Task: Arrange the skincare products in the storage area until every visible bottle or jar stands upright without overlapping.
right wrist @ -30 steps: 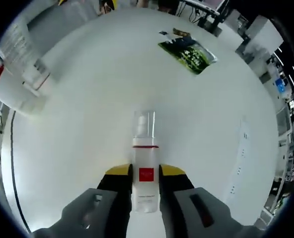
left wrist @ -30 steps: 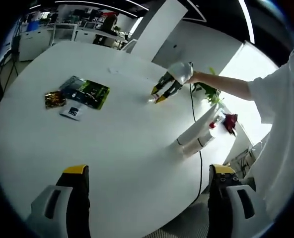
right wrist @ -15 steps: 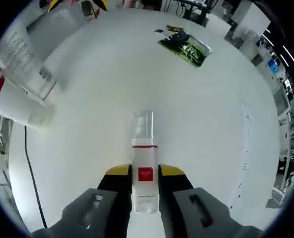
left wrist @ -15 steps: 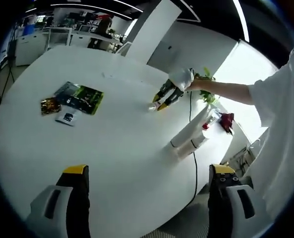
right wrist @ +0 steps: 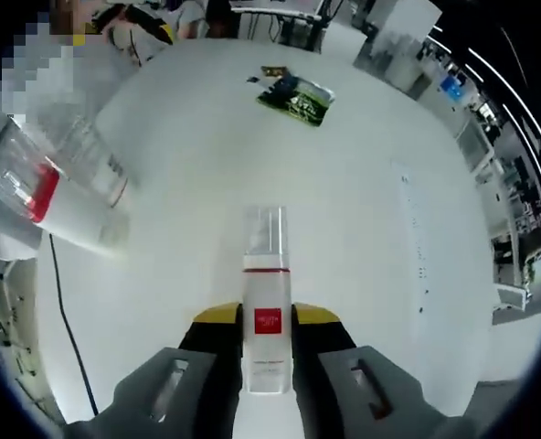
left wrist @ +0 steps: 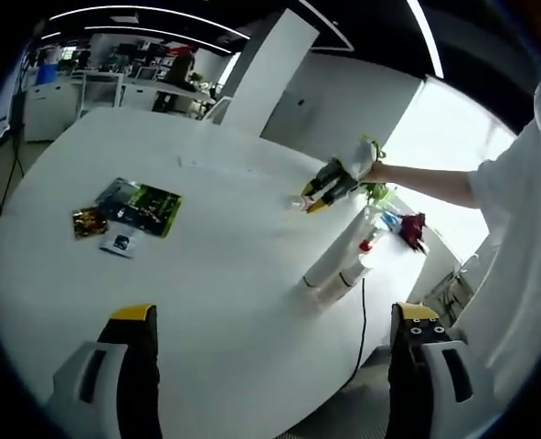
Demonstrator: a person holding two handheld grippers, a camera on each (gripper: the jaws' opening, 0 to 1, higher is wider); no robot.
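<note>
Right gripper [right wrist: 267, 322] clamps the bottle [right wrist: 267, 302]; left gripper [left wrist: 269, 320] gapes empty. Bottles [right wrist: 60, 183] at ten o'clock — swing wide, they'll topple.

Bare white table [right wrist: 344, 210] ahead; two upright bottles [right wrist: 65, 187] at one side.

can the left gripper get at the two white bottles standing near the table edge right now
Probably yes. The left gripper is open and holds nothing, and bare table lies between it and the two white bottles. The right gripper, shut on a small bottle, is beyond them.
</note>
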